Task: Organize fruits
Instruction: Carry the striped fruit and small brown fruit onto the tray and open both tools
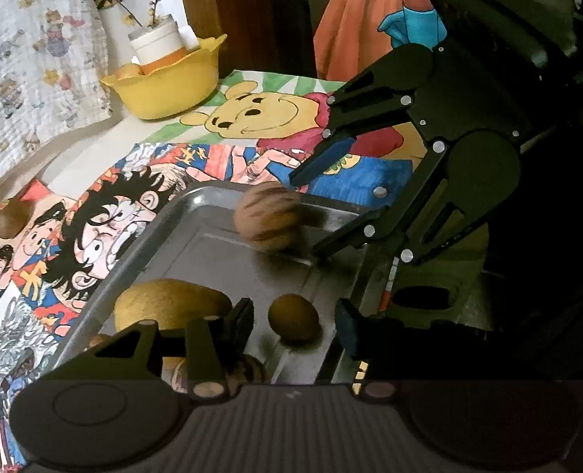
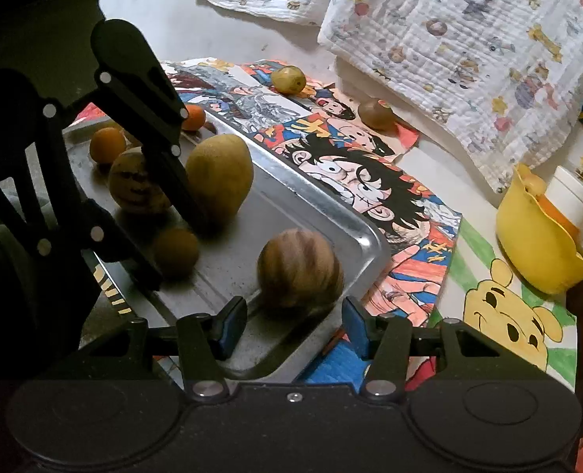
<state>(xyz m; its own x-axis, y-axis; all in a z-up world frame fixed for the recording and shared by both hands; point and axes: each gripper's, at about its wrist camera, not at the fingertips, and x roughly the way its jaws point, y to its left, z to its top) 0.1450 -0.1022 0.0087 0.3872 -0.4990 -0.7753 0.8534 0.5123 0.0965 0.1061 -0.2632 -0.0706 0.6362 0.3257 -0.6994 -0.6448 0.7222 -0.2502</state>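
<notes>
A metal tray (image 1: 197, 220) (image 2: 319, 213) lies on cartoon mats. In it are a brown striped round fruit (image 1: 270, 218) (image 2: 299, 268), blurred, a large yellow-green fruit (image 1: 169, 303) (image 2: 220, 177), a small brown fruit (image 1: 293, 317) (image 2: 175, 252), another striped fruit (image 2: 132, 185) and two oranges (image 2: 107, 144) (image 2: 194, 116). My left gripper (image 1: 293, 321) (image 2: 173, 244) is open around the small brown fruit. My right gripper (image 2: 293, 325) (image 1: 307, 213) is open, just in front of the striped round fruit. A green fruit (image 2: 288, 79) and a brown one (image 2: 376, 112) (image 1: 10, 216) lie on the mat outside the tray.
A yellow bowl (image 1: 169, 82) (image 2: 535, 244) holds a white and orange jar (image 1: 157, 45) beyond the tray. Patterned white cloths (image 1: 35, 67) (image 2: 468, 55) lie at the table's far side. A Winnie the Pooh mat (image 1: 260, 114) (image 2: 504, 311) lies beside the tray.
</notes>
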